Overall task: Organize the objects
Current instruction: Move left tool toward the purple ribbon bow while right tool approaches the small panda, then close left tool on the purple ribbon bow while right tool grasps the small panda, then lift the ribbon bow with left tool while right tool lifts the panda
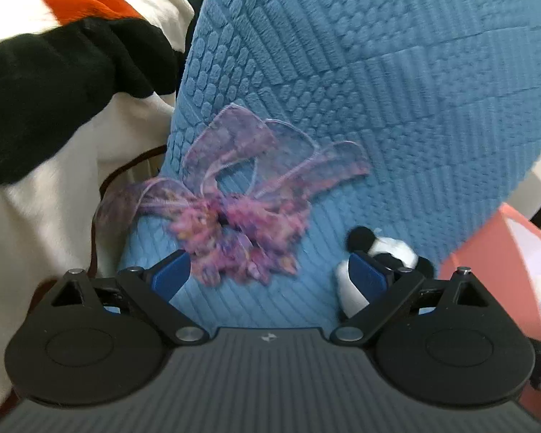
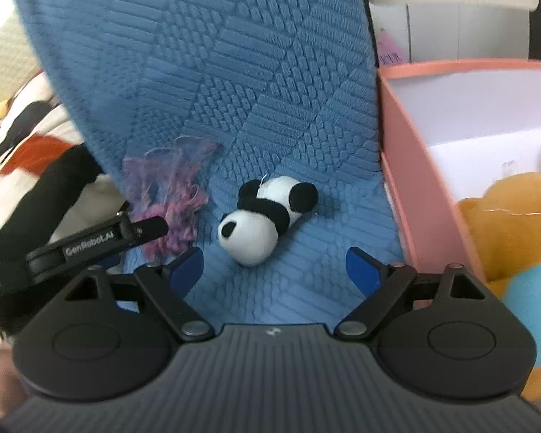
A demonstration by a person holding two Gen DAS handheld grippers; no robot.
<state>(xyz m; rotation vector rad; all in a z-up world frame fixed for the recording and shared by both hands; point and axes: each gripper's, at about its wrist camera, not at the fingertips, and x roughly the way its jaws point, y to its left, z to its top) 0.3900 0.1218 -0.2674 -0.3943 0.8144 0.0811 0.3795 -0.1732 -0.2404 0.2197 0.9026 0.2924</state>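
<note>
Above blue cushion (image 2: 205,72): right tool (image 2: 276,269) tilted down (jaws wide), panda (image 2: 263,216) ahead.

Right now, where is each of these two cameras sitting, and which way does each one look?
Left wrist: rides the left gripper, aimed downward at the purple ribbon bow on the blue textured cushion; own open fingers show.
Right wrist: rides the right gripper, aimed downward at the panda plush, pink box alongside; own open fingers and the left gripper's finger show.
Shared: cushion, bow, panda, pink box.
</note>
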